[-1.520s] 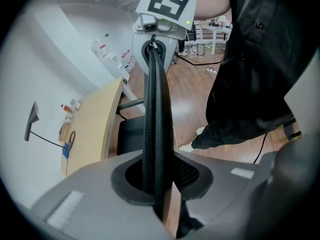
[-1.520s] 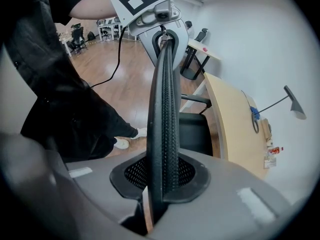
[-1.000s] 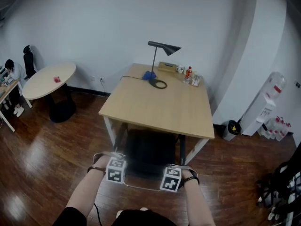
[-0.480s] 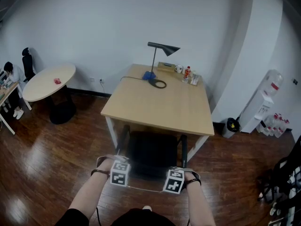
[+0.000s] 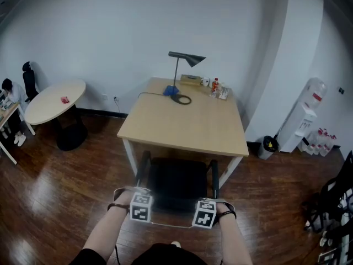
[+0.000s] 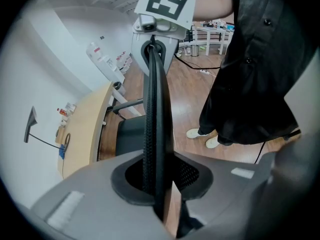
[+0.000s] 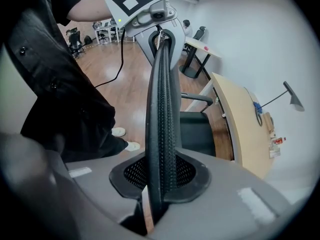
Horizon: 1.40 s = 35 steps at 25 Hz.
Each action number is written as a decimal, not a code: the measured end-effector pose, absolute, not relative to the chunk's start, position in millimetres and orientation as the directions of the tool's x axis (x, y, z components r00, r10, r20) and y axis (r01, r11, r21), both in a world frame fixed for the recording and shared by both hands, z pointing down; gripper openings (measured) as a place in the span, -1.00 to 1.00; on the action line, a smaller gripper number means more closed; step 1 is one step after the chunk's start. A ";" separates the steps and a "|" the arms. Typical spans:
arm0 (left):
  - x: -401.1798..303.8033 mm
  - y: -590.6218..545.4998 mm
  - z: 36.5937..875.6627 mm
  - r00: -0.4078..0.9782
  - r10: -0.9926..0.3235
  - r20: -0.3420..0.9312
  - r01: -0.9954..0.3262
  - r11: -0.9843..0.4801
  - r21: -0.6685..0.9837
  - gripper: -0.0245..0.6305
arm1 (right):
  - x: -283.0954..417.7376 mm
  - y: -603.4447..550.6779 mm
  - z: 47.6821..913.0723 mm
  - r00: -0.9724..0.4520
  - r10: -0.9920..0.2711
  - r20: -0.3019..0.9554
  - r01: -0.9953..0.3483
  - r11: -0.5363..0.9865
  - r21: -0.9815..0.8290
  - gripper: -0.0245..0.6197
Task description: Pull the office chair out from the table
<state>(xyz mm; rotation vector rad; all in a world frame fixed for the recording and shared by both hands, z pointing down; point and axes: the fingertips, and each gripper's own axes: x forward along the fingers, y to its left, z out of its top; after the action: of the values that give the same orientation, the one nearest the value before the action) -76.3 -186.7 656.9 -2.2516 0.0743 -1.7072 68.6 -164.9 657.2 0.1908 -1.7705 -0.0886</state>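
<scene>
left gripper [image 5: 141, 206]: jaws pinched nearly together on the top rim of the backrest [image 6: 156, 109] (the black mesh edge sits right between them in the left gripper view), nothing else held. right gripper [image 5: 205, 213]: the same narrow clamp on that rim, further along to the right.

change since a second ago: the office chair [image 5: 177, 182] has rolled back toward the person along with both grippers. more of the seat now shows clear of the near edge of the surface [image 5: 182, 127], and the left armrest [image 5: 143, 167] and right armrest [image 5: 214, 173] are out in the open where they were partly tucked in before. judgement: the pull is under way and working. the seat's front still lies at or just under that edge (can't separate the two from above), so it is not finished.

edges and room, left to right:
- round table [image 5: 55, 94] well apart, with bare wooden floor between.
- left table leg [image 5: 131, 156] just beside the left armrest.
- right table leg [image 5: 229, 173] near the right armrest, so a straight pull should keep both clear.
- bin [image 5: 269, 145] and water dispenser [image 5: 306, 115] well apart.
- behind: the person's own shoe [image 5: 174, 244] is close under the backrest, so backing away likely limits travel first.
</scene>
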 end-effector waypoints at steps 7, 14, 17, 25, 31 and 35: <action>-78.8 -167.9 656.5 0.288 -0.225 0.931 0.153 -0.949 -0.277 -0.70 | 65.9 -144.7 657.6 -0.195 -0.173 0.965 -0.090 0.983 0.158 -0.68; -79.8 -150.6 655.5 0.293 -0.228 0.929 0.158 -0.946 -0.283 -0.70 | 64.3 -127.0 656.5 -0.197 -0.160 0.967 -0.099 0.985 0.143 -0.66; -80.1 -144.5 654.4 0.294 -0.229 0.928 0.158 -0.946 -0.284 -0.70 | 63.7 -120.8 655.9 -0.196 -0.159 0.968 -0.105 0.985 0.140 -0.66; -83.4 -125.1 654.8 0.299 -0.235 0.925 0.162 -0.943 -0.292 -0.71 | 60.7 -101.2 656.7 -0.190 -0.149 0.970 -0.115 0.985 0.129 -0.65; -84.2 -111.5 653.3 0.299 -0.231 0.926 0.165 -0.943 -0.288 -0.71 | 62.1 -86.6 656.8 -0.178 -0.152 0.972 -0.126 0.983 0.131 -0.65; -86.6 -102.0 652.7 0.298 -0.226 0.927 0.169 -0.944 -0.284 -0.71 | 56.9 -77.6 654.6 -0.189 -0.156 0.970 -0.126 0.983 0.134 -0.65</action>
<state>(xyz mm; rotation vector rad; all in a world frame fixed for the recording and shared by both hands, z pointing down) -86.6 -102.0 652.7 -2.2434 0.0509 -1.6851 56.9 -77.6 654.6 0.2097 -1.7650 -0.0276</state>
